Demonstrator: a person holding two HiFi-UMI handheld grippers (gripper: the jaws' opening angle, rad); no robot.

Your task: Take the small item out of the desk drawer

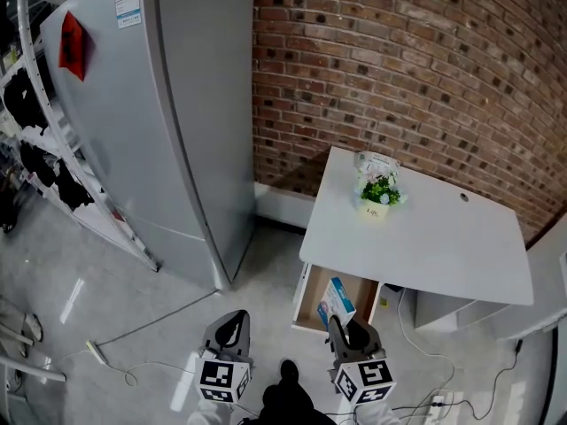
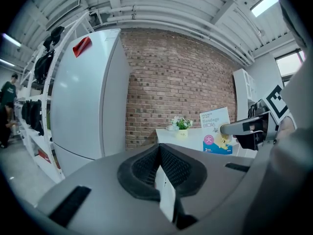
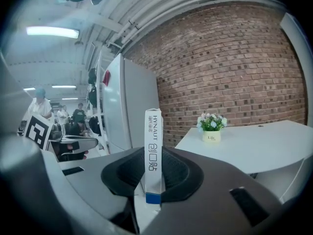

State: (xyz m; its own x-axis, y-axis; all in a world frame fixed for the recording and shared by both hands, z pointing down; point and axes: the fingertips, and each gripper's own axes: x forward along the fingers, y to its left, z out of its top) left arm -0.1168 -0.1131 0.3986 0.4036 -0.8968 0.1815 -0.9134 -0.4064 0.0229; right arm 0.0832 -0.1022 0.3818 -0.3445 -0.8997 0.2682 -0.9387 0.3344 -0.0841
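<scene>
A thin white and blue bandage box (image 1: 335, 301) stands upright above the open desk drawer (image 1: 306, 306), with my right gripper (image 1: 342, 326) shut on its lower part. The right gripper view shows the box (image 3: 152, 153) edge-on between the jaws of that gripper (image 3: 152, 180). From the left gripper view the box's printed face (image 2: 215, 131) is visible in the right gripper (image 2: 243, 128). My left gripper (image 1: 232, 320) hangs over the floor to the left of the drawer. Its jaws (image 2: 159, 151) are shut together with nothing between them.
The white desk (image 1: 443, 246) carries a small potted plant (image 1: 379, 193) and stands against a brick wall (image 1: 399, 60). A tall grey fridge (image 1: 159, 104) rises at the left, with a clothes rack (image 1: 44, 166) beyond it. Cables and a power strip (image 1: 438, 405) lie on the floor.
</scene>
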